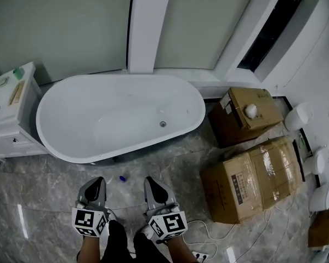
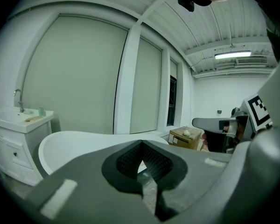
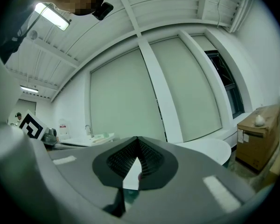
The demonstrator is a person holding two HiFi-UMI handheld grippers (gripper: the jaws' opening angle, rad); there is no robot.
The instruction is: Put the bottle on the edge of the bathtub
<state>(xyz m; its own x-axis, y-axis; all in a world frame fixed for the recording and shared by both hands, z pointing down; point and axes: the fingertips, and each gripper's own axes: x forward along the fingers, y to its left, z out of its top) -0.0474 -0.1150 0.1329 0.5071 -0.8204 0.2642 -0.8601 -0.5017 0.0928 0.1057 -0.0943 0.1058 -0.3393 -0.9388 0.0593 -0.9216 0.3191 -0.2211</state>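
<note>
White and smooth, the bathtub [image 1: 88, 119] fills the middle of the head view. A tiny blue thing [image 1: 122, 178] lies on the grey floor [image 1: 49, 185], near the tub's side and just ahead of the two grippers. It may be the bottle, but it is too small to tell.

The left gripper [image 1: 97, 183] and the right gripper [image 1: 151, 182] sit side by side, low in the picture. Each has its jaws pressed together with nothing between them.

A white cabinet [image 1: 11, 127] stands touching the tub's left end, with small things on top that are hard to make out. Two brown boxes [image 1: 255, 179] stand to the right of the tub, and a white ball [image 1: 250, 110] rests on the far one. Thin wires [image 1: 208, 232] curl on the floor by the near box. The picture's bottom edge cuts off the person's arms. In both gripper views the gripper's own grey body hides the floor.
</note>
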